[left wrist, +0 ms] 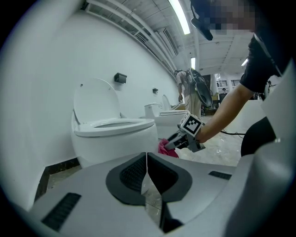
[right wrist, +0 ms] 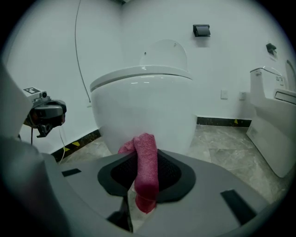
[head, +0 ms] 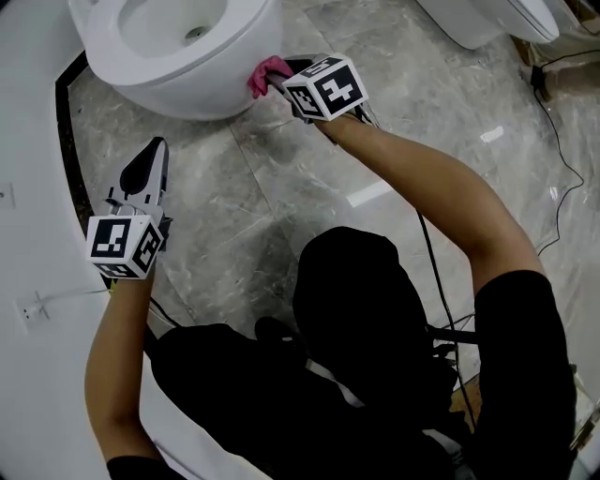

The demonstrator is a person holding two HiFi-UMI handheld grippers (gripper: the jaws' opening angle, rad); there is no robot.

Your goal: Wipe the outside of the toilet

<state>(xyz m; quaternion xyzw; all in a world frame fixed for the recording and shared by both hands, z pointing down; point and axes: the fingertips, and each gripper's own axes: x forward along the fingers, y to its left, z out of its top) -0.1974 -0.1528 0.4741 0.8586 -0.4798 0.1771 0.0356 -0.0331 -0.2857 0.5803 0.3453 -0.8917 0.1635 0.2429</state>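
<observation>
Far L: left gripper [head: 157, 150], jaws shut flat together on nothing, parked low over the grey floor [head: 272, 197], well apart from the bowl. No job for it here; best left out of the way.

Centre-top: toilet [head: 187, 94], white, lid up, outer wall curving down toward the floor. At its front-right flank: pink cloth [head: 267, 73], touching the porcelain. Just R of that: right gripper [head: 284, 80], jaws clamped on the cloth, folded wad poking out ahead of the tips.

Step in hand, by the look of it: wiping the lower outer wall. To do it well:
- press w/ cloth only, never bare jaw tips on glaze
- follow the curve in overlapping passes
- angle wrist to lay the wad flat
- watch for cloth slipping back btwn jaws

Further R: second toilet [head: 487, 23], cable [head: 561, 159] on floor, away from the work.
</observation>
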